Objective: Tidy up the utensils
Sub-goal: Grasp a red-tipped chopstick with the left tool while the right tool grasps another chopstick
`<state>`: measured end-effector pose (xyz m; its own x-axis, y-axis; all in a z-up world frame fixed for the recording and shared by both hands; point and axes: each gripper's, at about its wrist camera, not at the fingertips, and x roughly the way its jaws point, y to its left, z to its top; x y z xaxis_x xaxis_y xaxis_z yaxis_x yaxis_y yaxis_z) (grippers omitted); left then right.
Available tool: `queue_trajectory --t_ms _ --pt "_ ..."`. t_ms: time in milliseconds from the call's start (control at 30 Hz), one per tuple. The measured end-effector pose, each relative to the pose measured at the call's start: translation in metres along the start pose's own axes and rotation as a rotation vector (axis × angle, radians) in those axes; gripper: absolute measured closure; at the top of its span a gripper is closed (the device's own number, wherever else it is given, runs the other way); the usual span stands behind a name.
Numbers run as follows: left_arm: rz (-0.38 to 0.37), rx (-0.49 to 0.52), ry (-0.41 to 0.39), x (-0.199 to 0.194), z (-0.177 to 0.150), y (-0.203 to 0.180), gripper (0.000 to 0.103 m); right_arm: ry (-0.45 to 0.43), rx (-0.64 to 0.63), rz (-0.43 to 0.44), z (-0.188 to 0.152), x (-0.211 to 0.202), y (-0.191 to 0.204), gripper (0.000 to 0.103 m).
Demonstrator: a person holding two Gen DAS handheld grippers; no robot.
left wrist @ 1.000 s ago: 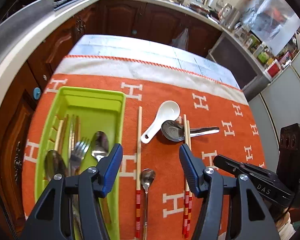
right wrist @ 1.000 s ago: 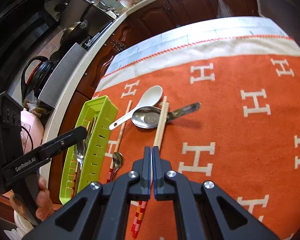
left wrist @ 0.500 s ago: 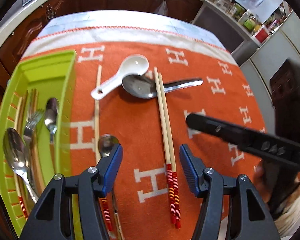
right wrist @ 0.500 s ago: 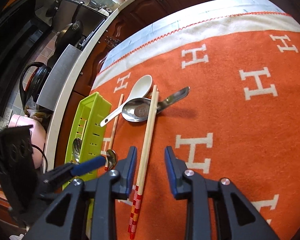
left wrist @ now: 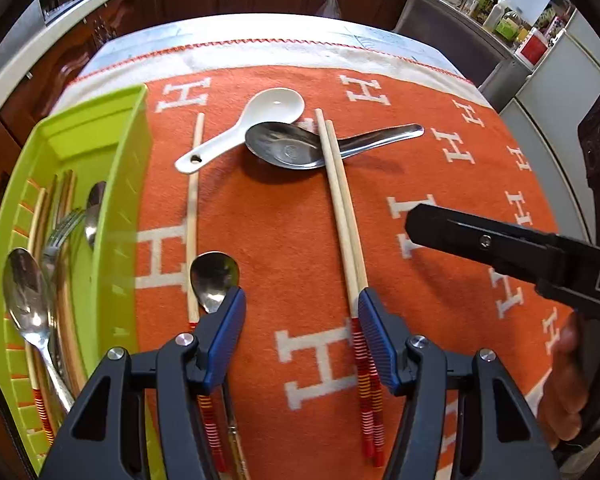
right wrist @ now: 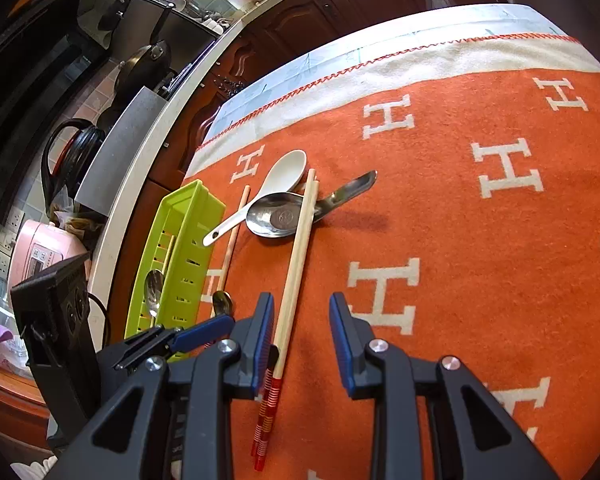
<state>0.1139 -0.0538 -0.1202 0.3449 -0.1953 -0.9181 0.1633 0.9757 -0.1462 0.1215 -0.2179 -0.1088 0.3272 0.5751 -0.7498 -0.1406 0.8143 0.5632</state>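
Chopstick pair lengthwise, red ends nearest; left claw, right claw both wide.

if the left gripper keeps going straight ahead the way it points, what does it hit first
Probably bare orange cloth; the left gripper is open, with the small metal spoon and chopstick pair beside its fingers. Farther on lies the large metal spoon, depth unclear.

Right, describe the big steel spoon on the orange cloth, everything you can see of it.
The steel spoon is shiny metal with a wide oval bowl and a short, flat handle that broadens at its end. It lies bowl up on the cloth, handle pointing right in the left wrist view. A round mark shows inside the bowl. The chopstick pair lies across it where bowl meets handle, and the white spoon rests against its far rim. Neither gripper touches it.
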Motion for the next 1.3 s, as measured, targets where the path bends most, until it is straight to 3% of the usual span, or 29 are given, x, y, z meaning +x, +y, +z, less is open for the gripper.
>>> queue_trajectory --t_ms 133,267,400,467,533,567,800,1000,1300 --pt "0.028 0.021 -0.011 0.002 -0.001 -0.004 0.045 0.002 -0.003 -0.005 -0.001 0.001 0.001 0.075" --pt "0.125 0.088 -0.027 0.007 -0.004 -0.021 0.045 -0.001 -0.008 -0.013 -0.002 0.002 0.002 0.075" --pt "0.13 0.061 -0.047 0.006 -0.005 -0.021 0.046 0.003 -0.018 -0.021 -0.006 0.005 0.005 0.075" --pt "0.133 0.055 -0.063 0.004 -0.007 -0.02 0.055 0.006 -0.021 -0.026 -0.007 0.007 0.006 0.075" --pt "0.128 0.056 -0.076 0.0 -0.01 -0.02 0.092 0.01 -0.022 -0.028 -0.008 0.008 0.005 0.075" --pt "0.119 0.053 -0.075 -0.001 -0.01 -0.019 0.095 0.013 -0.022 -0.032 -0.009 0.009 0.005 0.075" --pt "0.012 -0.047 -0.056 -0.004 -0.008 -0.005 0.1 0.021 -0.027 -0.038 -0.01 0.013 0.007 0.075" --pt "-0.034 -0.049 -0.096 -0.029 -0.012 -0.003 0.1 0.037 -0.055 -0.054 -0.013 0.02 0.018 0.075" --pt "0.002 -0.037 -0.216 -0.1 -0.014 0.016 0.1 0.044 -0.123 -0.192 -0.014 0.04 0.042 0.075"
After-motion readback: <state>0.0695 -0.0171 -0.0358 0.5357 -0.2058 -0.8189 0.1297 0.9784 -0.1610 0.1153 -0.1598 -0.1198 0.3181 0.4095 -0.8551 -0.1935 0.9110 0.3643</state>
